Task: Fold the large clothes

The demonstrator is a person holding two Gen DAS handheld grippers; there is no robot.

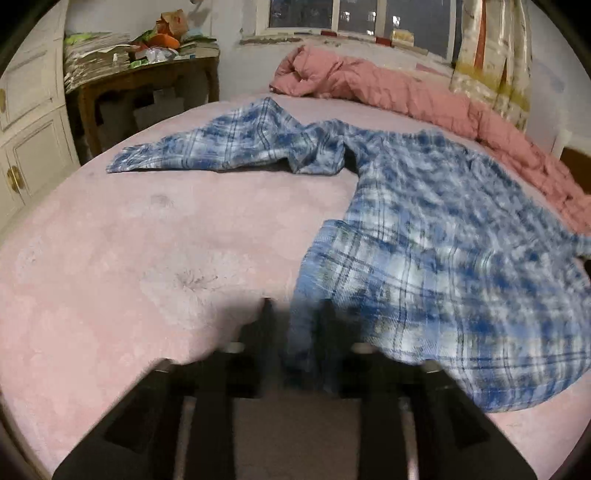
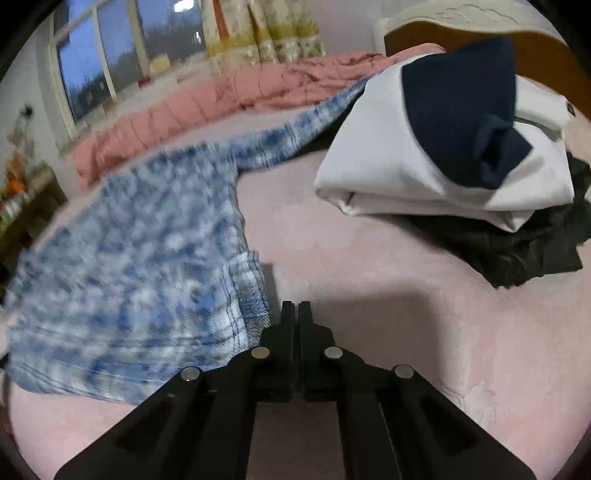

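pink bed [image 1: 129,240] | plaid shirt [image 1: 443,229] spread | window [image 1: 354,14] behind

The left gripper [image 1: 297,314] is smeared by blur, so whether its fingers press the shirt [image 1: 443,236] hem lying between them cannot be told. In the right wrist view the shirt [image 2: 122,258] is blurred too, its plaid unreadable, and its left part runs off the picture's edge. A dark garment [image 2: 517,251] lies mostly hidden under the folded white top [image 2: 388,162] near the bed's [image 2: 369,258] right edge.
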